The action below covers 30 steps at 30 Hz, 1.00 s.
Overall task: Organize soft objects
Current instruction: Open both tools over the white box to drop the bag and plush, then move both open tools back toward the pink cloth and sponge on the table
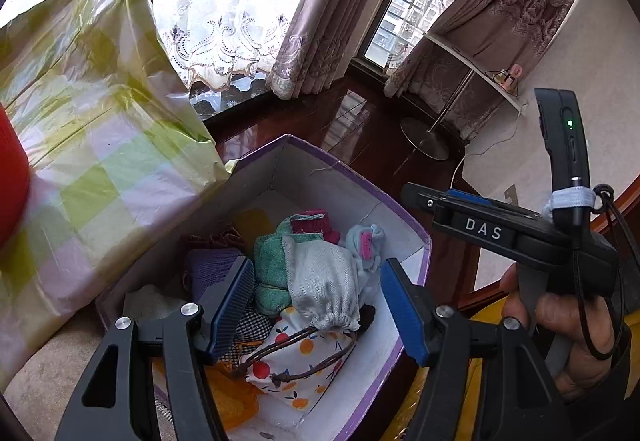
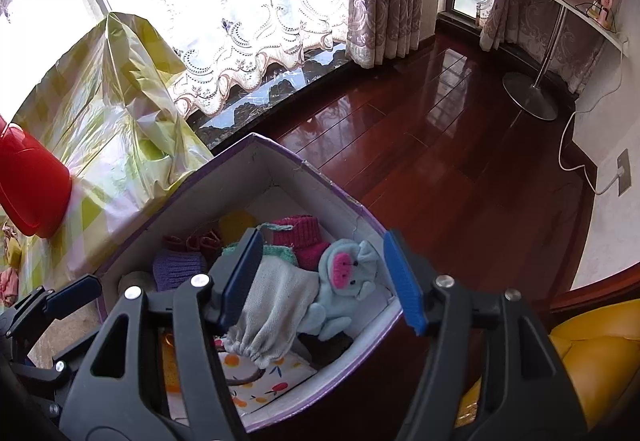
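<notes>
Grey drawstring pouch (image 1: pixel 320 281): atop the pile in purple box (image 1: pixel 416 265), long axis toward the cameras, below both grippers. Left gripper (image 1: pixel 316 309) and right gripper (image 2: pixel 324 281): fingers wide, empty.

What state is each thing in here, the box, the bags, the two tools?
Purple box: open, holding soft things.
Grey drawstring pouch: cinched shut, lying on top.
Fruit-print pouch: drawstring pulled closed.
Blue plush toy: lying inside the box.
Left tool: open, holding nothing.
Right tool: open, holding nothing.
</notes>
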Each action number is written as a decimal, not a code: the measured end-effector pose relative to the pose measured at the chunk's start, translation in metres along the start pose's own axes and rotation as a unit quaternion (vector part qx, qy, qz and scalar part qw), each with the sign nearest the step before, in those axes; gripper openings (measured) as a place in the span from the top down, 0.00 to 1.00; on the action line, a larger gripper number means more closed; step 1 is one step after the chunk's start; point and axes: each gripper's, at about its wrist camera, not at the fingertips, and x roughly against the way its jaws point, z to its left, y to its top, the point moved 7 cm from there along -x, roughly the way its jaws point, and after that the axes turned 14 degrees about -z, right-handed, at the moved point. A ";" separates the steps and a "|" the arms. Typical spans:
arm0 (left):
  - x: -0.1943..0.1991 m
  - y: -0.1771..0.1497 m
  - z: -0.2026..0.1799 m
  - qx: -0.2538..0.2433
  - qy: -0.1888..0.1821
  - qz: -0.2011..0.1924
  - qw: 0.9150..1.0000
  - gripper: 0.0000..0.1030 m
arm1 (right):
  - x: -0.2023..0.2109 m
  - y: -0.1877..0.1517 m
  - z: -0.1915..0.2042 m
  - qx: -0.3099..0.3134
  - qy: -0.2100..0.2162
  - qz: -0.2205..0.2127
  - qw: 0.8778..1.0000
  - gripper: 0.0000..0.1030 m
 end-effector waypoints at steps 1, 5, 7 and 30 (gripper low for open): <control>0.001 0.000 0.003 0.004 0.002 0.000 1.000 0.35 | 0.000 0.000 0.002 0.000 0.001 0.000 1.000 0.33; 0.007 -0.002 0.013 0.012 0.010 -0.003 1.000 0.35 | 0.004 0.002 0.010 0.006 0.007 -0.003 1.000 0.31; 0.012 -0.003 0.018 0.016 0.013 -0.005 1.000 0.35 | 0.006 0.003 0.018 0.014 0.008 -0.008 1.000 0.29; 0.155 -0.007 0.160 0.028 0.229 -0.122 0.965 0.22 | 0.070 -0.031 0.203 0.176 0.115 -0.063 0.976 0.10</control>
